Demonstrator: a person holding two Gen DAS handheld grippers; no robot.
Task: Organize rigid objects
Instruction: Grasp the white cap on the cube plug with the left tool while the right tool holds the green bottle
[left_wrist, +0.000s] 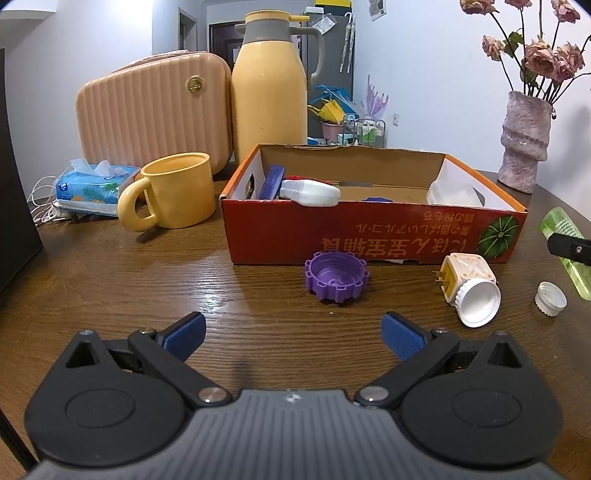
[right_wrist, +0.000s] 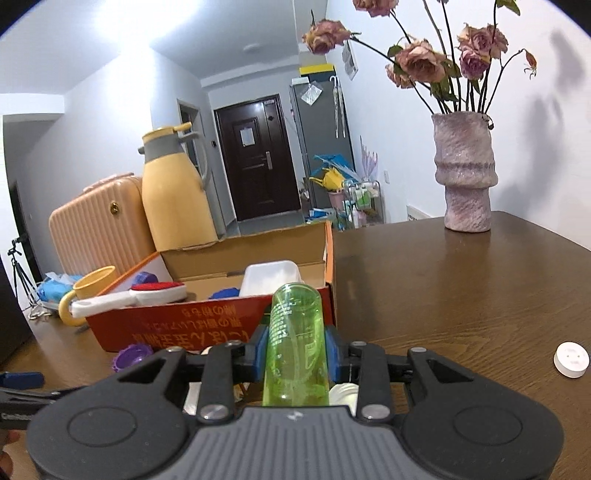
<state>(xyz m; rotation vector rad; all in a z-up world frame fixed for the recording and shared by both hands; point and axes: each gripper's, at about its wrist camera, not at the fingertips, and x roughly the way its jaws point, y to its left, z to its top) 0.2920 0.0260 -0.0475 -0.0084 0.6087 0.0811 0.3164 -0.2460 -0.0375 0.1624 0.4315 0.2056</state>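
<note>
Right gripper (right_wrist: 295, 349) pinching green bottle (right_wrist: 297, 343) at frame centre, before box (right_wrist: 330, 258); left gripper (left_wrist: 293, 330) jaws spread, empty.

Three loose caps (left_wrist: 337, 281), one green bottle (right_wrist: 297, 343), one box (left_wrist: 369, 236).

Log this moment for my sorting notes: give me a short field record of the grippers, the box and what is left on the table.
right gripper: shut on green bottle, near the box
left gripper: open, nothing between its pads
cardboard box: open, already holds several items
outside the box: purple cap, white cap, plug adapter, small ribbed cap
table: wood
</note>
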